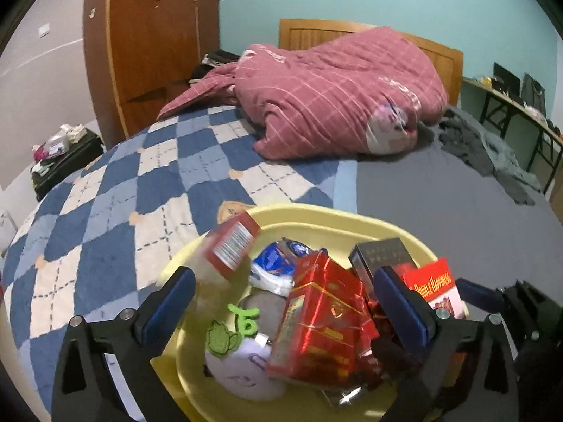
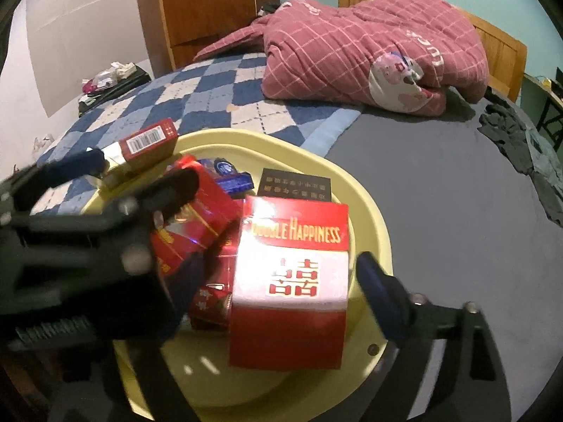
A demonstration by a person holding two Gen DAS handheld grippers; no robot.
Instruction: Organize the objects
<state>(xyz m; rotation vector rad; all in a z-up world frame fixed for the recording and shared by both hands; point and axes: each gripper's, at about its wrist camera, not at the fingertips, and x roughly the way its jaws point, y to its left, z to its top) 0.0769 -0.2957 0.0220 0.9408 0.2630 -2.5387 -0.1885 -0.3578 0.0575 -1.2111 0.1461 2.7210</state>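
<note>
A yellow basin (image 1: 309, 211) (image 2: 369, 211) sits on the bed, holding several boxes. My left gripper (image 1: 286, 295) (image 2: 132, 174) stands open over it. A small red box with a barcode (image 1: 232, 242) (image 2: 147, 140) lies tilted and blurred at the basin's far left rim, just beyond the left finger. Below the jaws lie a shiny red carton (image 1: 323, 316) (image 2: 207, 204), a blue packet (image 1: 274, 263) and a black box (image 1: 380, 249) (image 2: 295, 183). My right gripper (image 2: 285, 281) is open around a red-and-white "Double Happiness" box (image 2: 292, 281) (image 1: 436, 288), with a gap at the right finger.
The bed has a blue-and-white checked blanket (image 1: 140, 193) on the left and a grey sheet (image 1: 440, 193) on the right. A pink quilt (image 1: 334, 95) is heaped at the head. A wooden wardrobe (image 1: 151, 35) stands behind, dark clothes (image 1: 492, 151) lie right, a cluttered desk (image 1: 510, 98) beyond.
</note>
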